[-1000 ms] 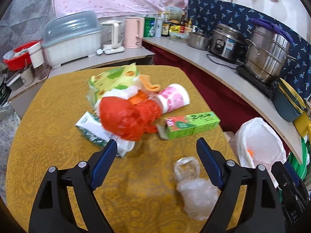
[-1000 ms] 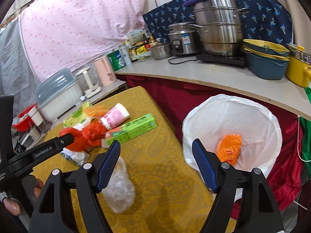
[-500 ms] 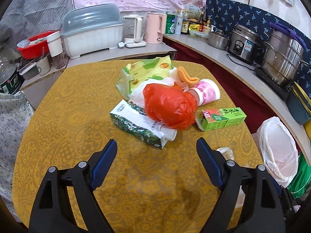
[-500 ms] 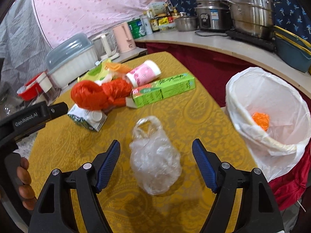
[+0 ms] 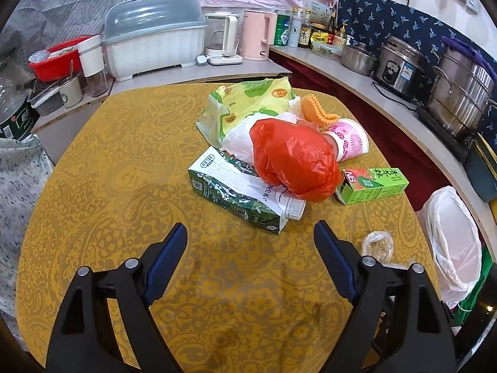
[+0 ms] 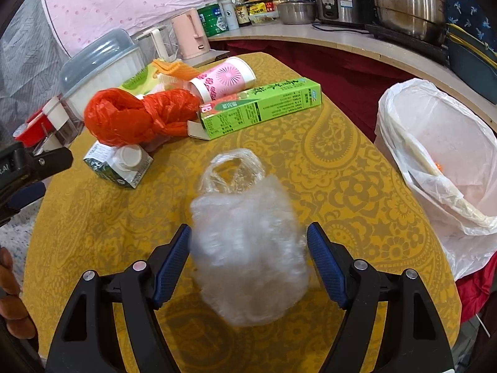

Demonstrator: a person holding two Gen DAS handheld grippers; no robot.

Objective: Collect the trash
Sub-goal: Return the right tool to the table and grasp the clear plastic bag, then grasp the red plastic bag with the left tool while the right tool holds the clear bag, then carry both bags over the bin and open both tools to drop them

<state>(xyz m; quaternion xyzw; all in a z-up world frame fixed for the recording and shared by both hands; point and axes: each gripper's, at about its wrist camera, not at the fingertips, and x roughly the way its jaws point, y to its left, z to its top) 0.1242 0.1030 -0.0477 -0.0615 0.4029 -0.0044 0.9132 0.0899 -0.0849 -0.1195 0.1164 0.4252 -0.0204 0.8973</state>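
Since the crumpled clear plastic bag point(image 6: 248, 248) lies between the spread right tongs point(image 6: 248, 255) — unpinched, handle loop pointing away — the spread, empty left tongs point(image 5: 250, 261) sit farther off.

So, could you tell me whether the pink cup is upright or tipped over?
Tipped over: the pink cup lies on its side among the trash.

Left tongs point(image 5: 250, 247) wide apart, nothing between them, over the yellow patterned table point(image 5: 93, 186). Just ahead: green-white carton point(image 5: 233, 194) lying flat, orange plastic bag point(image 5: 293, 163) on top of it. Ahead-right: green box point(image 5: 372, 185), pink cup point(image 5: 349, 140) on its side. Clear bag point(image 5: 377, 245) beside right finger. White-lined bin point(image 5: 453, 242) far right.
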